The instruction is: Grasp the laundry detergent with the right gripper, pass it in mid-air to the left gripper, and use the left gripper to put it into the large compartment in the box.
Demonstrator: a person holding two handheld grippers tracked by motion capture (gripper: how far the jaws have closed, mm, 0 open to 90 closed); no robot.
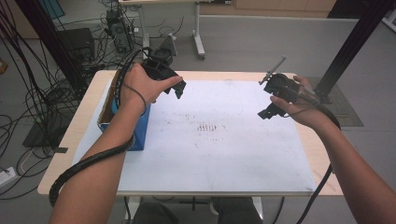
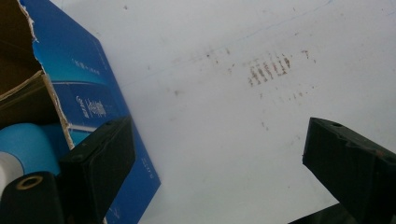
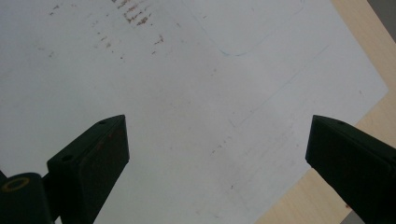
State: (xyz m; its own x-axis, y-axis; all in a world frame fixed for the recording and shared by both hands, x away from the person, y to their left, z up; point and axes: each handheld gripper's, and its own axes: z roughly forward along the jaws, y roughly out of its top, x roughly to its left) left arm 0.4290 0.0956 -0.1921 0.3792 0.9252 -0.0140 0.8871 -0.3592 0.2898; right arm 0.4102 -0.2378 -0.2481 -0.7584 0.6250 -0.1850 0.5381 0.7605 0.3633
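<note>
My left gripper point(image 1: 176, 88) hangs above the far left of the white mat point(image 1: 210, 158), just right of an open blue carton point(image 1: 140, 130). Its jaws stand wide apart with nothing between them. In the left gripper view the left gripper point(image 2: 219, 130) looks down on the mat point(image 2: 210, 93), and the carton point(image 2: 79, 79) lies at the left with a torn brown flap and a light-blue roll point(image 2: 23, 142) inside. My right gripper point(image 1: 267, 112) hovers over the mat's far right. In the right gripper view the right gripper point(image 3: 217, 123) is open over the bare mat point(image 3: 187, 93).
Brown smudges point(image 1: 208, 127) mark the middle of the mat. The wooden table point(image 1: 88, 107) shows around the mat, and its edge point(image 3: 373, 112) lies close to the right gripper. Beyond the table are floor cables point(image 1: 42, 93), a desk leg point(image 1: 198, 42) and a black post point(image 1: 350, 46).
</note>
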